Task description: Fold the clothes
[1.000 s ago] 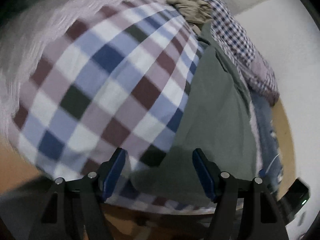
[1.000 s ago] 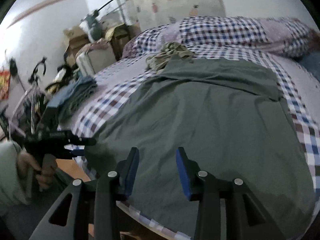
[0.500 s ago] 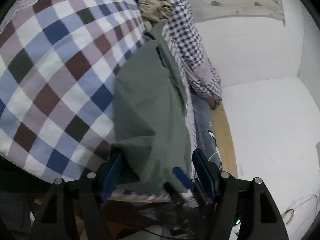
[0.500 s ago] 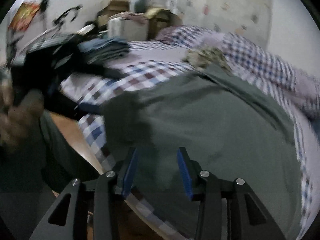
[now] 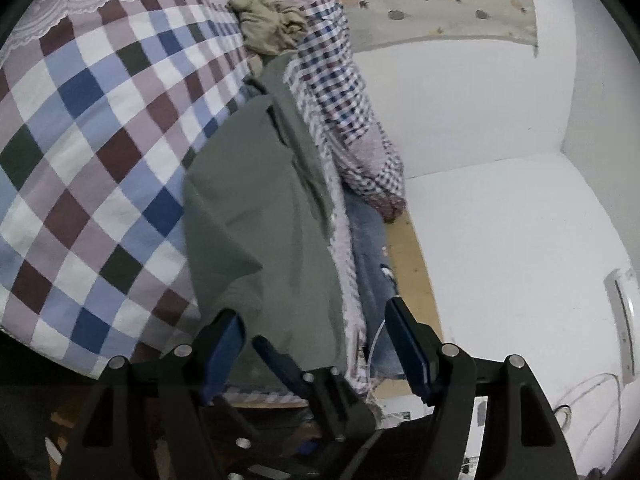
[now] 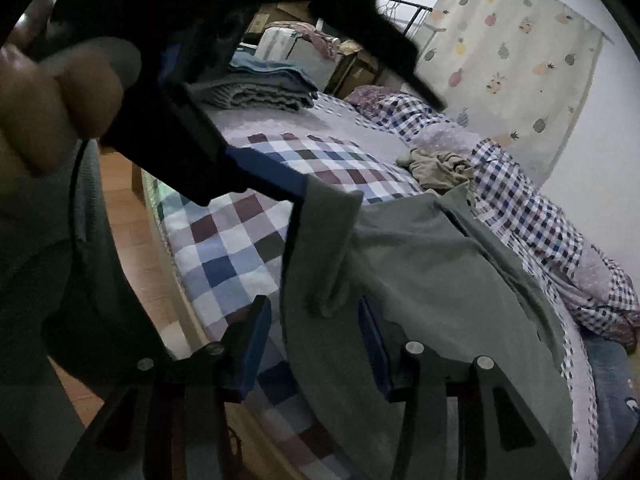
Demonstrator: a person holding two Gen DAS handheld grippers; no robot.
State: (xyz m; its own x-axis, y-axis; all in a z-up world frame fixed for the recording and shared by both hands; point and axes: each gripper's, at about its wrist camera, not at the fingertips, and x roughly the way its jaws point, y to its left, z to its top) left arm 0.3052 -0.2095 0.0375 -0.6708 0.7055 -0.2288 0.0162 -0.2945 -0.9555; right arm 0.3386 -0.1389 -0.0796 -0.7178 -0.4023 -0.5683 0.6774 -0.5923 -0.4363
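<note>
A grey-green garment (image 5: 260, 208) lies spread on the checked bed sheet (image 5: 100, 160). Its near corner is lifted and folded over. My left gripper (image 5: 314, 340) stands open around that hanging edge. The cloth rests against its left finger (image 5: 224, 344). In the right wrist view a hand (image 6: 52, 92) holds the left gripper. That gripper's blue finger (image 6: 264, 174) touches the raised corner of the garment (image 6: 432, 280). My right gripper (image 6: 314, 340) is open too, with a drooping fold between its fingers. One right finger (image 5: 276, 356) shows in the left view.
A crumpled khaki garment (image 6: 436, 164) lies at the head of the bed beside a small-checked quilt (image 6: 520, 208). Folded clothes (image 6: 260, 88) are stacked at the far side. Jeans (image 5: 372, 248) lie by the wall (image 5: 500, 220). Wooden floor (image 6: 128, 208) runs along the near bed edge.
The garment's near corner has risen off the sheet and folded over. The left gripper has come close in front of the right one. Finger spacing on both looks the same.
</note>
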